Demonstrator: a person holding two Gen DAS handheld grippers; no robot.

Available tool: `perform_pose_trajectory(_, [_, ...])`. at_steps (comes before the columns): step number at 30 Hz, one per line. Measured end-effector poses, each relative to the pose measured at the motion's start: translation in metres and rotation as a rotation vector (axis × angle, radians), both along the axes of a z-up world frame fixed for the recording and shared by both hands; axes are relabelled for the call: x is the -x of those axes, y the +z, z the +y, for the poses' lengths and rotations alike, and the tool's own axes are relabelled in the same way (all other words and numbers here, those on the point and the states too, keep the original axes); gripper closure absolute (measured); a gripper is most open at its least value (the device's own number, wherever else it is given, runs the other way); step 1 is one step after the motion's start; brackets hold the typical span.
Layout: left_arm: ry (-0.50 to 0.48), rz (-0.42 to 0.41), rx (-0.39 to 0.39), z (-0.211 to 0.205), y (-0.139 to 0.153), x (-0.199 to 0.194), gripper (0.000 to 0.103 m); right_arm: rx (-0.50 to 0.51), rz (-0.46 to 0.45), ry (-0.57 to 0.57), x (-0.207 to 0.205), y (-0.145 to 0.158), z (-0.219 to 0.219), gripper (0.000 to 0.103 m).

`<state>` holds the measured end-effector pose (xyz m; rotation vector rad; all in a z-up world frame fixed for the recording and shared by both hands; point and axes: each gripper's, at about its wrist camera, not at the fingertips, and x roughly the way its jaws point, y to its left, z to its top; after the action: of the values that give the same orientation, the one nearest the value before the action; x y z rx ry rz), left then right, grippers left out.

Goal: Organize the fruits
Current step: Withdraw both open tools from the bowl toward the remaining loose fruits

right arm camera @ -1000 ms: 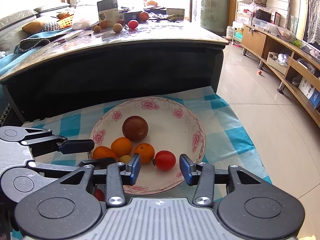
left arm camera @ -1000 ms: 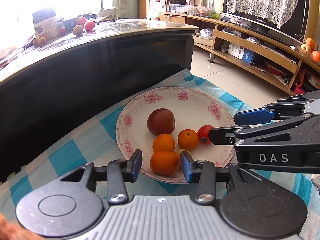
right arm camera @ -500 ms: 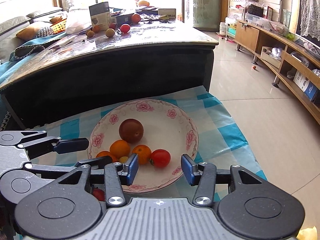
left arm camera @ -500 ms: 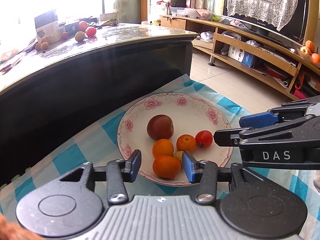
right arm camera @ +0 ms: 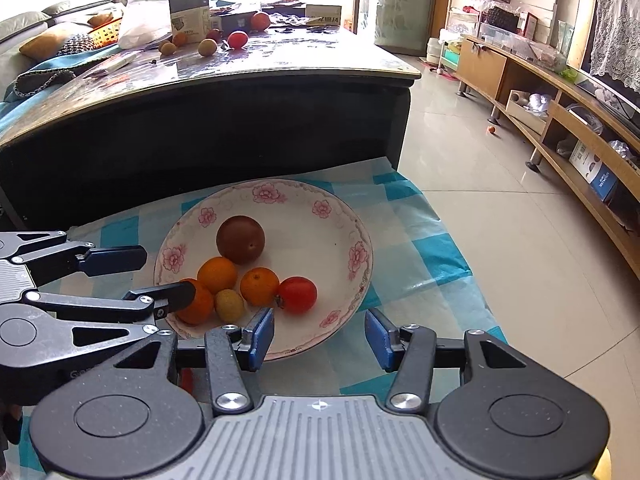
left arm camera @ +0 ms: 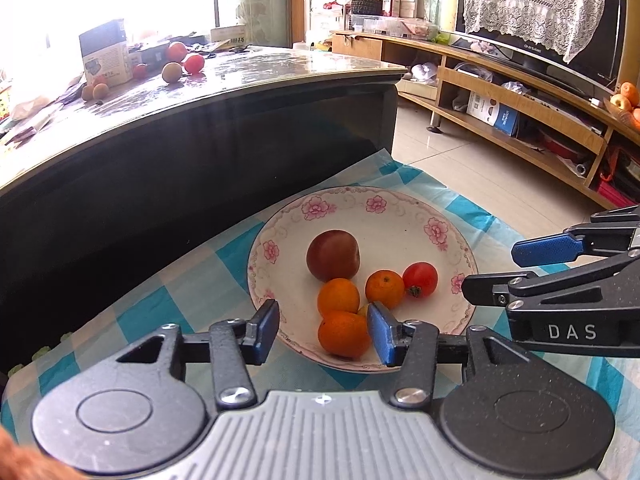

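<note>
On a blue-and-white checked cloth (left arm camera: 192,280), a white plate (left arm camera: 400,216) with pink flowers along its rim is sitting just in front of a dark, glossy-topped table (left arm camera: 200,152). Six fruits are lying on the plate: a dark red plum (left arm camera: 333,255) near the middle, three oranges, a red tomato (left arm camera: 419,279) and a small yellow-green fruit (right arm camera: 229,304) tucked among them. One orange (left arm camera: 338,297) is resting just below the plum, another orange (left arm camera: 385,288) is sitting between it and the tomato, and the nearest orange (left arm camera: 343,333) is lying by the plate's near rim.

The left gripper (left arm camera: 322,332) is hovering over that near rim with its blue-padded jaws spreading apart. The nearest orange is showing between them, but the pads are not pressing on it. The right gripper (right arm camera: 319,334) is hanging over the plate's near right edge, its jaws also widening, with only plate rim and cloth between them. It is gripping nothing.

More loose fruit and a carton (right arm camera: 189,14) are sitting on the far table top. A pale tiled floor (right arm camera: 500,200) and a low wooden shelf unit (right arm camera: 560,120) are stretching away on the right.
</note>
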<state>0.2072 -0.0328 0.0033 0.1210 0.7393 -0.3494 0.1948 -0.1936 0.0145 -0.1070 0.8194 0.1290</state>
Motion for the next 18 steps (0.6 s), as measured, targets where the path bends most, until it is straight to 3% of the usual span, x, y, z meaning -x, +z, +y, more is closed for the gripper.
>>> perform_pose_trajectory(8, [0.0,-0.029,-0.014,-0.001,0.004,0.003,0.044,0.053,-0.008,-0.001,0.004,-0.002,-0.001,0.057])
perform_pose_trajectory(18, [-0.071,-0.11,-0.194,-0.013,0.003,0.028,0.043,0.183,-0.033,0.027,0.014,-0.006,0.001,0.057])
